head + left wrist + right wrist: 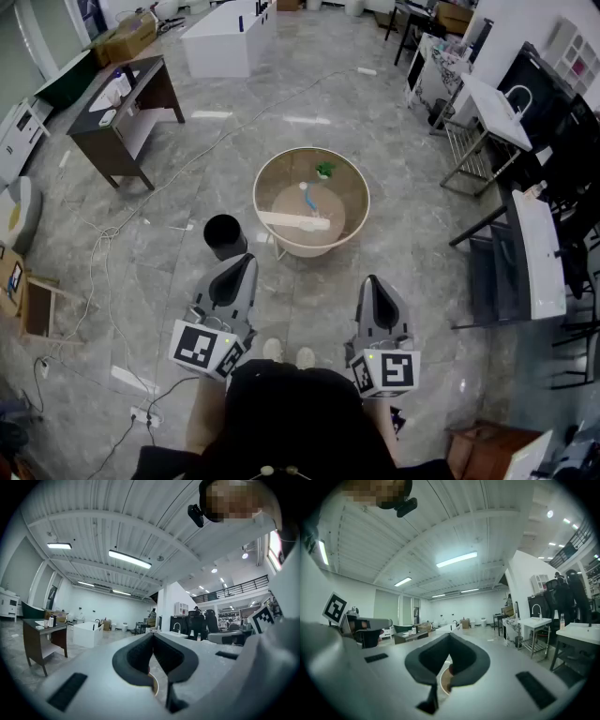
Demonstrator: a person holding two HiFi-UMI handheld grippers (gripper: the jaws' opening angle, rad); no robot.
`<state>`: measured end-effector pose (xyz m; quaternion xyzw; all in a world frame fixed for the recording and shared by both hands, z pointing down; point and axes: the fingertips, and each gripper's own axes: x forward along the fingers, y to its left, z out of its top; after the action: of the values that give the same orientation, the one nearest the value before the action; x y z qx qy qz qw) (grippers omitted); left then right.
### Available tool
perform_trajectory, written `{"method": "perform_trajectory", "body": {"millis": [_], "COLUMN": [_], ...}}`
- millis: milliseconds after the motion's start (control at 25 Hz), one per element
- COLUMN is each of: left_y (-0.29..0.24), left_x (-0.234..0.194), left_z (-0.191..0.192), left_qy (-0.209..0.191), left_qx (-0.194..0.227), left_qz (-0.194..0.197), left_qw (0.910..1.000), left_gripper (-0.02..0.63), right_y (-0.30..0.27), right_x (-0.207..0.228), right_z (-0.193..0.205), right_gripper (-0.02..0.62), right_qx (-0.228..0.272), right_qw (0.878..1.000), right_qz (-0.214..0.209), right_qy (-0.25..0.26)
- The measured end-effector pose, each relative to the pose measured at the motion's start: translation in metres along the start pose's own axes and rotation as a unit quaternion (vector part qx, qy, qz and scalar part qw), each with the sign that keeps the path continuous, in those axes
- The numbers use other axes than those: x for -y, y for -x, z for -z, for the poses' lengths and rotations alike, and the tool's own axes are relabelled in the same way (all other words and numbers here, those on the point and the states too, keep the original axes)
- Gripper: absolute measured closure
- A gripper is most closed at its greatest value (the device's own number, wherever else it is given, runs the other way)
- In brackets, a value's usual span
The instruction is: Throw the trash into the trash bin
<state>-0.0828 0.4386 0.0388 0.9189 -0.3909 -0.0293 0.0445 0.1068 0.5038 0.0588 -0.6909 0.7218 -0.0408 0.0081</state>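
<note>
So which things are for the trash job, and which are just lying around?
For the job: black trash bin; green scrap, blue-white scrap and white strip on the round table.
Just lying about: dark desk, cardboard box, white bathtub.

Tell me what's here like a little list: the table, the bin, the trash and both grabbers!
table: round table, in front of the person
trash: green bit and blue-and-white bit, both on the table
bin: black bin, on the floor, left of the table
left gripper: shut, empty, short of the table
right gripper: shut, empty, short of the table
job: not started; nothing picked up yet
</note>
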Motion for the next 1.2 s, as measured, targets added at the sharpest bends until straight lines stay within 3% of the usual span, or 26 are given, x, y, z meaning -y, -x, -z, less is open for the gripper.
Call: {"method": "perform_trajectory", "body": {"millis": [560, 720, 920, 1040, 1200], "left_y": [-0.005, -0.005, 0.004, 0.002, -0.008], "left_x": [-0.007, -0.016, -0.04, -0.048, -0.058], "left_z": [0.004, 0.003, 0.003, 0.013, 0.024], "left_qy": [0.003, -0.005, 0.009, 0.012, 0.012], "left_qx": [-0.007, -0.004, 0.002, -0.007, -0.014], "left_qz": [0.002, -0.001, 0.012, 0.029, 0.034], "left_qw": [1.0, 1.0, 0.9999, 0.9995, 0.9993], "left_gripper": [0.6, 0.6, 0.597, 0.514, 0.511], "right_y": [-0.007, -0.016, -0.038, -0.05, -0.066], "right_x": [-0.002, -0.011, -0.017, -0.018, -0.025], "right_z": [0.006, 0.012, 0.044, 0.067, 0.085], "right_gripper": [0.592, 0.592, 0.584, 0.537, 0.517], "right_qx": [-0.012, -0.019, -0.066, -0.092, -0.14], "right_qw": [1.0, 0.999, 0.996, 0.993, 0.987], "right_qz": [0.001, -0.039, -0.061, -0.064, -0.068], "right_qy": [0.004, -0.014, 0.019, 0.033, 0.036]}}
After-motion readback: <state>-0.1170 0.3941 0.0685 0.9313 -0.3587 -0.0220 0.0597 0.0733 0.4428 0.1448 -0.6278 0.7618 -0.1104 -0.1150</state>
